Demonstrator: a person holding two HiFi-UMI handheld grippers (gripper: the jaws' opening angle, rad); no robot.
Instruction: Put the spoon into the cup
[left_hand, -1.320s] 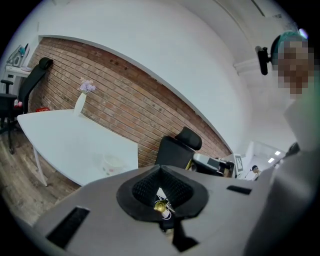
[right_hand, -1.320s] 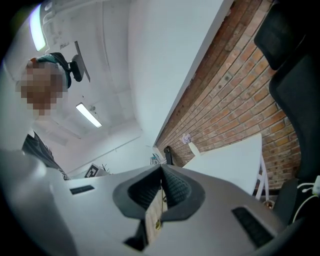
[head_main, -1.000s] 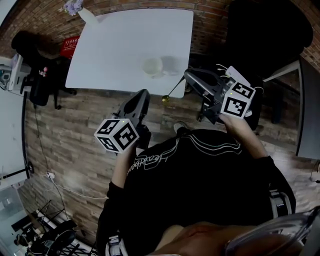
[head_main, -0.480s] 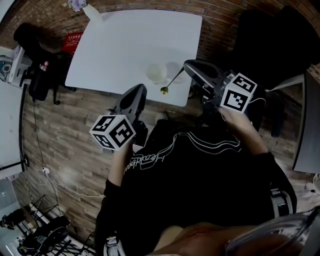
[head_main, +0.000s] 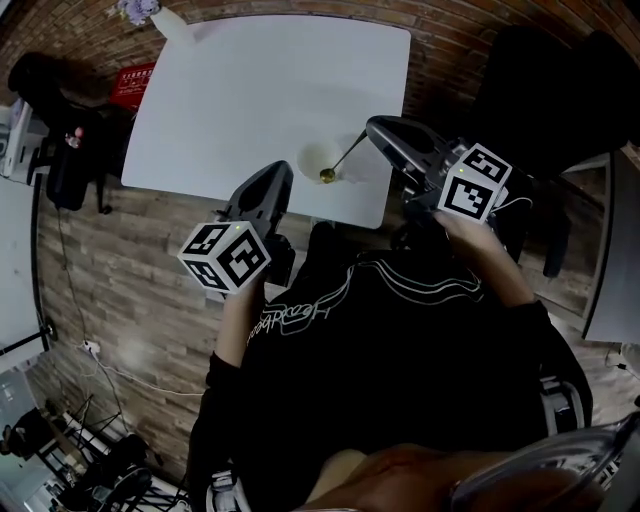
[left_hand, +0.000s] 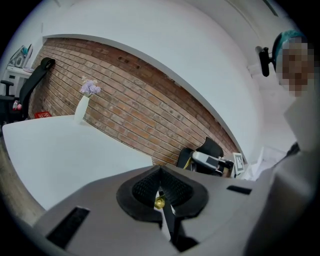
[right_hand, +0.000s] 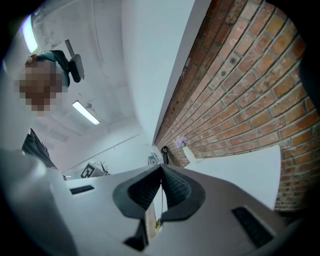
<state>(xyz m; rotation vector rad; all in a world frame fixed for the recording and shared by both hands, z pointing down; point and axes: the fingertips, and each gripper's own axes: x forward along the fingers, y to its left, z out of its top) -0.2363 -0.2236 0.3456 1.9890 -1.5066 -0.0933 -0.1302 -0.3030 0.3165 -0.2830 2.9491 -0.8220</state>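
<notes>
Now the right tongs pinch the spoon by its handle, bowl over the near rim of the cup on the surface; the left tongs are closed, empty. Better to centre the bowl, lower slowly, then release.

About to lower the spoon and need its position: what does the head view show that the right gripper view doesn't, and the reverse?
Head view only: the cup on the white table, the spoon with its gold bowl overlapping the cup's near rim, and the left gripper apart, to the cup's left. Right gripper view only: the right gripper with its fingers shut on the spoon's thin handle; the cup is hidden there. Both: the spoon, the table and the vase at its far corner.
</notes>
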